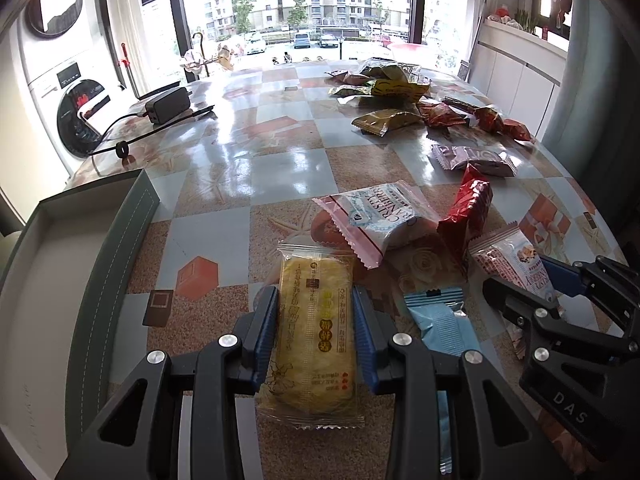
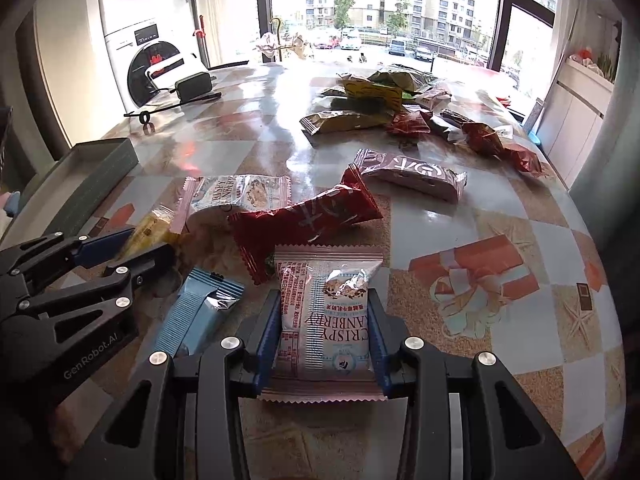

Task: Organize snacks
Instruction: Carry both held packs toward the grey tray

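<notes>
The left gripper [image 1: 315, 336] is closed snugly on a flat yellow cake in a clear wrapper [image 1: 314, 334], just right of the grey-green open box [image 1: 116, 240], and should lift it straight up, then set it in the box. The right gripper [image 2: 323, 338] pinches a white and pink cranberry snack pack [image 2: 326, 316] lying on the bench [image 2: 480, 208]. The bench has a shiny checked cover, with more snacks far back by a big window.

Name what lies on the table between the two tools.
A light blue snack packet lies between the left tool and right tool, clearest in the right wrist view.
</notes>
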